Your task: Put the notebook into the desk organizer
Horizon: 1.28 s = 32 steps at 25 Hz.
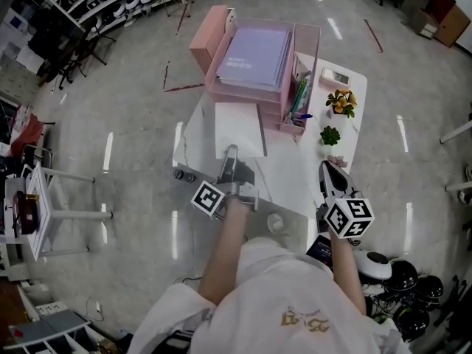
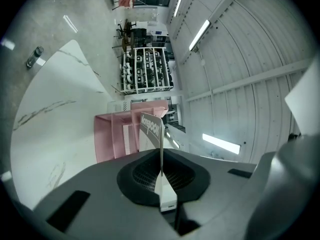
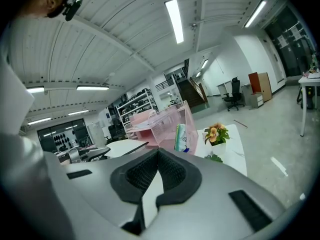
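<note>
A white notebook (image 1: pixel 240 127) is held flat over the white table (image 1: pixel 295 179), its far edge close to the front of the pink desk organizer (image 1: pixel 209 39). My left gripper (image 1: pixel 231 153) is shut on the notebook's near edge. In the left gripper view the notebook (image 2: pixel 151 129) stands edge-on between the jaws of the left gripper (image 2: pixel 161 176), with the organizer (image 2: pixel 112 134) just beyond. A purple notebook (image 1: pixel 254 56) lies in the organizer's top tray. My right gripper (image 1: pixel 325 169) hovers at the table's right side, shut and holding nothing; in its own view the right gripper (image 3: pixel 156 166) has its jaws together.
Pens (image 1: pixel 299 98) stand in the organizer's mesh side compartment. A pot of orange flowers (image 1: pixel 341 102), a small green plant (image 1: pixel 330 135) and a white box (image 1: pixel 335 76) sit on the table's right part. Helmets (image 1: pixel 402 275) lie on the floor at lower right.
</note>
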Available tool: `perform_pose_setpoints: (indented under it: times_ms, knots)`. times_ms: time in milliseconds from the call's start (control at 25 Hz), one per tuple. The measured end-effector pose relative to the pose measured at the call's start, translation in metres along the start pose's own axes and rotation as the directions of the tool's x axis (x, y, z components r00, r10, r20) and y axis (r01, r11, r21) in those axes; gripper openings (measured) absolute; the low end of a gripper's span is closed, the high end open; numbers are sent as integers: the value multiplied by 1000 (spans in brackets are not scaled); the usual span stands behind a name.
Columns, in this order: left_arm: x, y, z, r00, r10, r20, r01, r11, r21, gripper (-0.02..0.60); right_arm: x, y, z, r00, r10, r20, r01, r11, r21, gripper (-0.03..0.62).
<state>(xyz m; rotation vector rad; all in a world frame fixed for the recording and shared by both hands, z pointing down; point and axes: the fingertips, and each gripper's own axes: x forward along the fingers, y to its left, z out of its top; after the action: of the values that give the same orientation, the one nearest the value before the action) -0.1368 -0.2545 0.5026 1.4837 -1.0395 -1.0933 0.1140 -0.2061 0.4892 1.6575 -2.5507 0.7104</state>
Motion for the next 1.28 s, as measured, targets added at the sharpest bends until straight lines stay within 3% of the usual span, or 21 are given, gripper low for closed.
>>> perform_pose_setpoints:
  times_ms: [200, 800, 1280]
  knots:
    - [7, 34, 1, 998, 60, -3, -60, 998, -12, 28, 20, -5, -1, 1000, 9, -26, -9, 1000, -6, 11]
    - [41, 59, -5, 996, 91, -24, -92, 995, -49, 28, 51, -22, -7, 997, -5, -83, 5, 1000, 1, 11]
    - [72, 85, -1, 987, 151, -50, -151, 988, -9, 32, 70, -36, -10, 994, -19, -105, 20, 1000, 14, 11]
